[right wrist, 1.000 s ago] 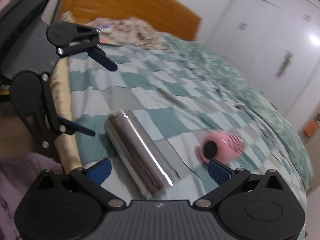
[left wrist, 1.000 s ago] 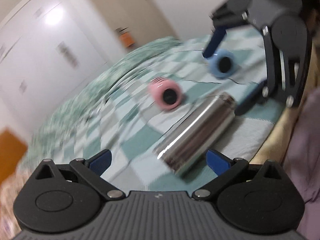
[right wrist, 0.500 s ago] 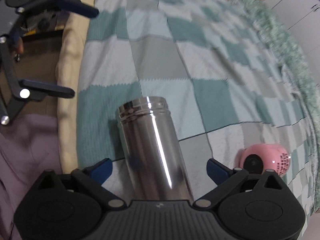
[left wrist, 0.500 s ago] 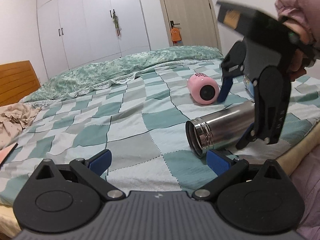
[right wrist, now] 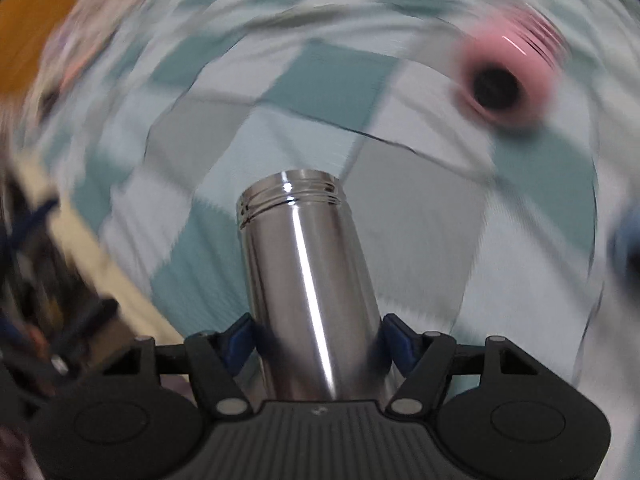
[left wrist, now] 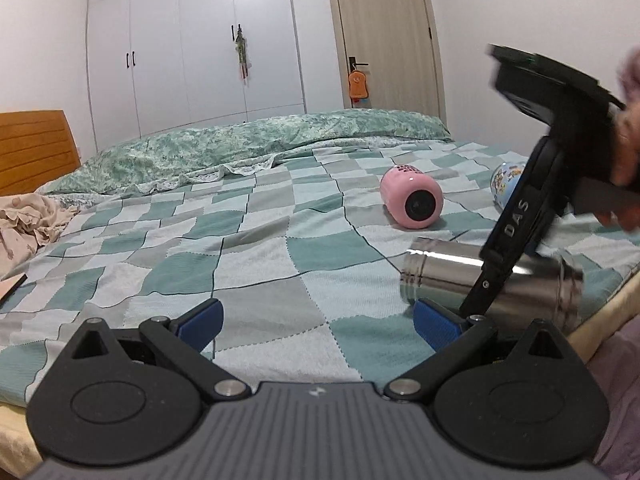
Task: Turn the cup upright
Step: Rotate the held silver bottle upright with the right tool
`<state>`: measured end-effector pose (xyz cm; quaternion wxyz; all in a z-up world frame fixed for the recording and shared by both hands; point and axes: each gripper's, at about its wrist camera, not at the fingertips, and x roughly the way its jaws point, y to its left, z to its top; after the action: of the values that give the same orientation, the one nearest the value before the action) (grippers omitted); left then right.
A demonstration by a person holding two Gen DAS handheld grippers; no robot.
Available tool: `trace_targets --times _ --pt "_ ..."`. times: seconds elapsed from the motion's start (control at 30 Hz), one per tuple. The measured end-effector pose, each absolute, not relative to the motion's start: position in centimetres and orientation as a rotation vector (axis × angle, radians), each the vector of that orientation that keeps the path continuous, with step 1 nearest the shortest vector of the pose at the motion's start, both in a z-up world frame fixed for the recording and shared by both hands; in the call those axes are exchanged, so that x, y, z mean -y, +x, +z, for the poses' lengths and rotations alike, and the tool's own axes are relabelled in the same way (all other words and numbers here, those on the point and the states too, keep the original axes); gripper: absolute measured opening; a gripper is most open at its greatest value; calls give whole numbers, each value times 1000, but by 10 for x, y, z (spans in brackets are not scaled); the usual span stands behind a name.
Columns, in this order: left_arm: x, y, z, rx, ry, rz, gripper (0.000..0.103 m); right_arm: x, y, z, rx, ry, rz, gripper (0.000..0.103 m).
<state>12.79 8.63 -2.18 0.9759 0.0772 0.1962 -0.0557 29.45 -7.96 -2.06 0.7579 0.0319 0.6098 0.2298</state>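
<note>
A steel cup lies on its side on the checked bedspread near the bed's front edge, its threaded mouth pointing left. In the right wrist view the steel cup runs away from the camera, mouth at the far end. My right gripper is shut on its lower body, blue pads touching both sides; in the left wrist view it comes down over the cup from the right. My left gripper is open and empty, low over the bedspread to the left of the cup.
A pink cup lies on its side behind the steel one, also blurred in the right wrist view. A blue patterned cup lies at the far right. A wooden headboard, crumpled cloth and green quilt are beyond.
My right gripper has closed onto the steel cup, which now fills the space between its pads. The right view is blurred by motion. The left gripper has stayed open.
</note>
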Motion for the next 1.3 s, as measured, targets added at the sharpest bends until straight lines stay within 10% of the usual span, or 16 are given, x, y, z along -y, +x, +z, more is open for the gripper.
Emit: trace_targets --times 0.43,0.7,1.13,1.3 --pt "-86 127 -17 -400 103 -100 103 112 249 -59 -1090 766 280 66" --pt "-92 125 -14 -407 105 -63 103 104 272 -44 -1179 547 390 85" --pt "-96 120 -12 -419 96 -16 103 48 302 -32 -1279 -49 506 88" --pt "-95 119 -13 -426 95 -6 103 56 311 -32 -1270 34 520 70"
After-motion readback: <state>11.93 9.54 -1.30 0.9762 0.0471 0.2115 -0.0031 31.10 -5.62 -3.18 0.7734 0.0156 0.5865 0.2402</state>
